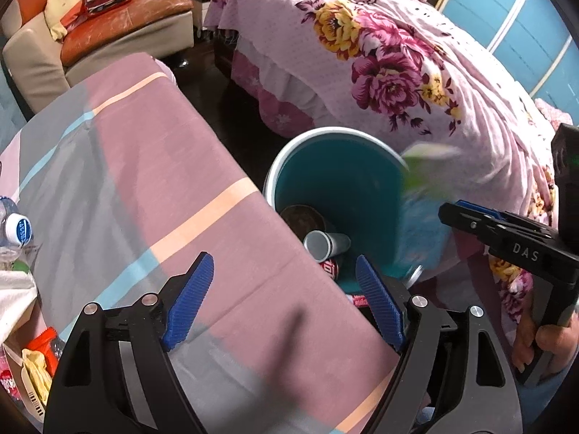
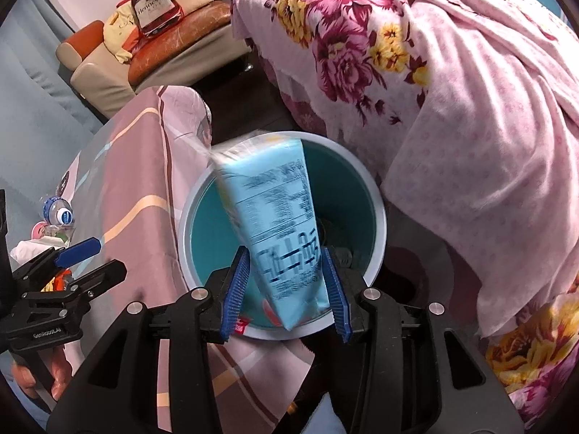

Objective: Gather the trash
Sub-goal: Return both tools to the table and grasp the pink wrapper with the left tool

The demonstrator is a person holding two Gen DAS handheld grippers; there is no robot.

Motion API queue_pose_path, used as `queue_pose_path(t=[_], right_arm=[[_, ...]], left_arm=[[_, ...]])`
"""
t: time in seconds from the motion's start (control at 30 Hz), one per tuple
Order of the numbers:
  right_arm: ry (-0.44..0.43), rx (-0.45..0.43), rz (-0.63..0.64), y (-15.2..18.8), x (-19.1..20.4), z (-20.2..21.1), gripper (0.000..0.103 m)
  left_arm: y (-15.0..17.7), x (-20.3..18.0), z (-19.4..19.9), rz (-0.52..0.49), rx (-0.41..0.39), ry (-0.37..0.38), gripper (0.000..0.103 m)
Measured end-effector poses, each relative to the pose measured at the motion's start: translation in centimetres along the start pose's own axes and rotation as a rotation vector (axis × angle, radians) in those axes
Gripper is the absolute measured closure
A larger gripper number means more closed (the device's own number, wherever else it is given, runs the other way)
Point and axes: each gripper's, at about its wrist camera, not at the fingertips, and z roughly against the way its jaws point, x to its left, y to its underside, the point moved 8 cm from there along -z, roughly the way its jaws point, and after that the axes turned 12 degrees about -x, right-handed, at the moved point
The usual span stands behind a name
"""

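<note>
A teal bin with a white rim (image 1: pixel 325 132) (image 2: pixel 380 217) stands on the dark floor between the table and the bed. Inside lie a white cup (image 1: pixel 325 244), a red can (image 1: pixel 331 267) and a brown round lid (image 1: pixel 302 218). A light blue printed packet (image 2: pixel 278 224) (image 1: pixel 419 195), blurred, hangs over the bin's mouth between the blue pads of my right gripper (image 2: pixel 286 249) (image 1: pixel 456 209). The pads stand slightly off its sides, so the right gripper is open. My left gripper (image 1: pixel 284 258) (image 2: pixel 108 255) is wide open and empty above the table's edge beside the bin.
The table wears a pink, grey and blue striped cloth (image 1: pixel 152 188). At its left end lie a water bottle (image 1: pixel 14 228) (image 2: pixel 58 213), white tissue (image 1: pixel 14 296) and red wrappers (image 1: pixel 45 343). A floral-covered bed (image 1: pixel 416 72) crowds the bin's right; a sofa (image 1: pixel 119 25) stands behind.
</note>
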Motion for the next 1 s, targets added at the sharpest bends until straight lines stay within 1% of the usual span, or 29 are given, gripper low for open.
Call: queue_pose_path(t=[0.03, 0.17, 0.2, 0.23, 0.33, 0.57, 0.6, 0.63, 0.67, 0.83, 1.0], right_arm=[[0.003, -0.001, 0.003, 0.0, 0.2, 0.1, 0.053], [0.01, -0.015, 0.016, 0.0, 1.1, 0.8, 0.046], [0.011, -0.016, 0.018, 0.0, 1.4, 0.9, 0.039], [0.012, -0.018, 0.021, 0.0, 1.7, 1.1, 0.036], [0.0, -0.009, 0.031, 0.2, 2.9, 1.4, 0.031], [-0.039, -0.008, 0.094, 0.7, 7.4, 2.6, 0.03], [-0.043, -0.008, 0.106, 0.8, 8.2, 2.8, 0.029], [-0.046, -0.007, 0.118, 0.9, 9.0, 3.0, 0.028], [-0.051, -0.007, 0.134, 1.1, 9.9, 3.2, 0.028], [-0.067, -0.004, 0.209, 1.8, 13.9, 4.0, 0.028], [-0.097, 0.011, 0.324, 2.6, 19.3, 4.6, 0.028]], left_arm=[[0.1, 0.1, 0.2, 0.0, -0.002, -0.001, 0.021], [0.5, 0.8, 1.4, 0.013, -0.012, 0.007, 0.021], [0.6, 1.0, 1.7, 0.015, -0.015, 0.007, 0.021], [0.7, 1.2, 2.0, 0.017, -0.019, 0.007, 0.021], [1.0, 2.0, 3.3, 0.024, -0.033, 0.005, 0.021], [2.1, 5.1, 7.3, 0.057, -0.074, -0.017, 0.02], [2.3, 5.5, 7.8, 0.06, -0.08, -0.02, 0.018], [2.4, 5.9, 8.4, 0.062, -0.087, -0.025, 0.012], [2.6, 6.7, 9.4, 0.067, -0.104, -0.039, 0.011], [3.7, 9.2, 12.5, 0.1, -0.139, -0.052, 0.011], [4.9, 12.3, 16.3, 0.12, -0.185, -0.08, 0.011]])
